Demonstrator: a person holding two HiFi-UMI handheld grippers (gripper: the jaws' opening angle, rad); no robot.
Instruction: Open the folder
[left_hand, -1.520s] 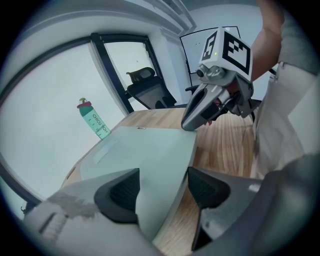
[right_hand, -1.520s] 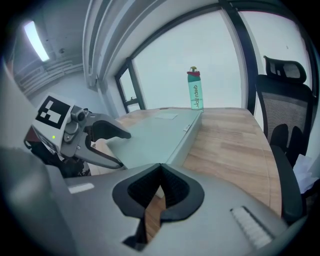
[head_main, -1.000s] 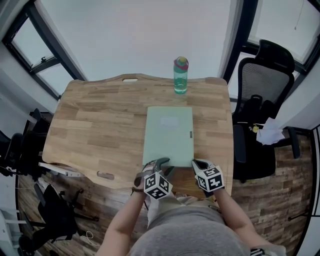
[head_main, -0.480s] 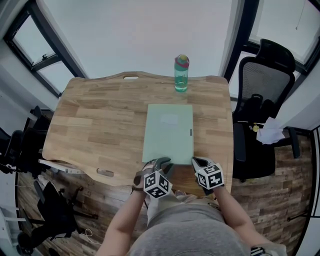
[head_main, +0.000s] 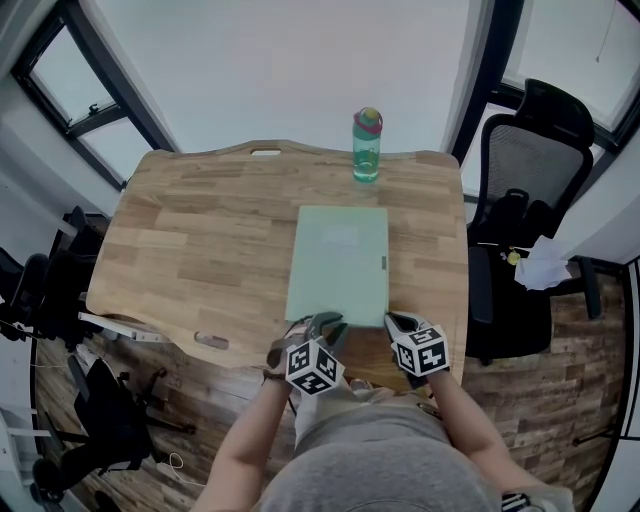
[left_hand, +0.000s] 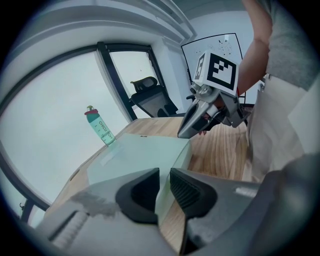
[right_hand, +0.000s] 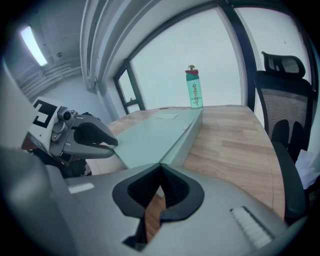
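Folder (head_main: 338, 262) is not open yet: the pale green box folder lies flat and closed on the wooden table (head_main: 200, 250), long side running away from the person, near short edge right at the table's front edge, cover down all round as far as the head view shows. So far it's grip setup only. Left gripper (left_hand: 164, 176) is at the near left corner; its jaws have just been closing and the thin pale green front edge of the cover sits between the pads, which look clamped on it. Right gripper (right_hand: 160, 167) is at the near right corner with jaws together and tips meeting right at the corner. I can't tell if it pinches anything or just rests there. Left to do, as I read it: lift the cover and swing it over, likely with the right side holding the base down. Whatever's inside the folder is hidden while it's closed. The only other container is a teal water bottle (head_main: 366, 146) with a pink cap, upright near the far table edge, just beyond the folder and clear of it; fill level not readable.
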